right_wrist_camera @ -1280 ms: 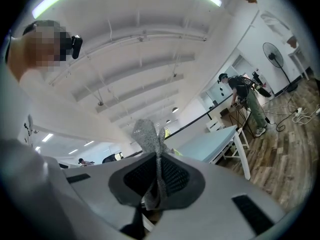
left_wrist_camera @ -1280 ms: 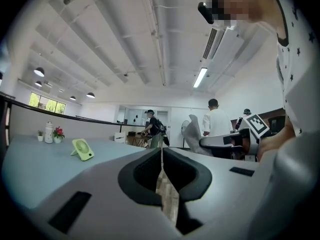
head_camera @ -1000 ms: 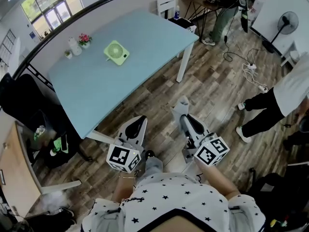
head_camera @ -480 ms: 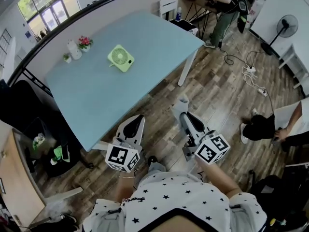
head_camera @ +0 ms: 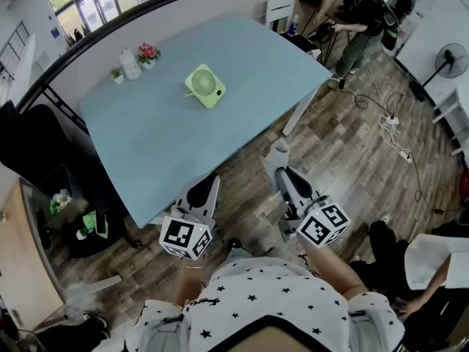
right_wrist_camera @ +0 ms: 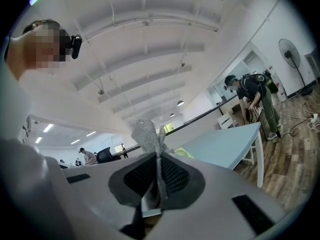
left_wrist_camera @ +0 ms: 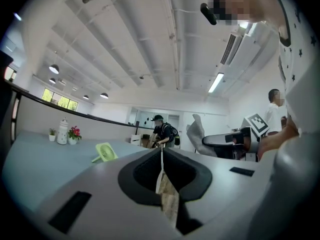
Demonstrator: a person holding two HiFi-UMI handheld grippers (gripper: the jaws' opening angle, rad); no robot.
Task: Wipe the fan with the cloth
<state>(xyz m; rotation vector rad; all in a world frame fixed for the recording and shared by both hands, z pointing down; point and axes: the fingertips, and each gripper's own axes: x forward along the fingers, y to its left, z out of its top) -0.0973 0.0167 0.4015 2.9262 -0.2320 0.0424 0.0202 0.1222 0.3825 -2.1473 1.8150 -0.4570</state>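
Note:
The small green fan [head_camera: 205, 86] lies tilted on the light blue table [head_camera: 146, 145], well ahead of both grippers. The left gripper view shows the fan [left_wrist_camera: 105, 152] far off to the left. My left gripper [head_camera: 206, 184] hovers over the wooden floor by the table's near edge, jaws shut with nothing between them [left_wrist_camera: 161, 151]. My right gripper [head_camera: 278, 160] is held beside it, shut on a grey cloth [head_camera: 277, 151]. In the right gripper view the cloth [right_wrist_camera: 149, 134] sticks up from the closed jaws [right_wrist_camera: 159, 156], and a sliver of the fan [right_wrist_camera: 183, 154] peeks behind.
A white bottle [head_camera: 130, 63], a flower pot [head_camera: 149, 53] and a tiny plant [head_camera: 116, 74] stand at the table's far corner. A white chair [head_camera: 280, 9] and a person [head_camera: 363, 17] are beyond the table. Cables [head_camera: 392, 127] and a pedestal fan [head_camera: 451, 57] are at right; black chair [head_camera: 37, 152] left.
The head view has shifted, so the table and fan sit lower and further right in frame. A person at the right has moved down to the bottom corner. Both grippers keep their pose.

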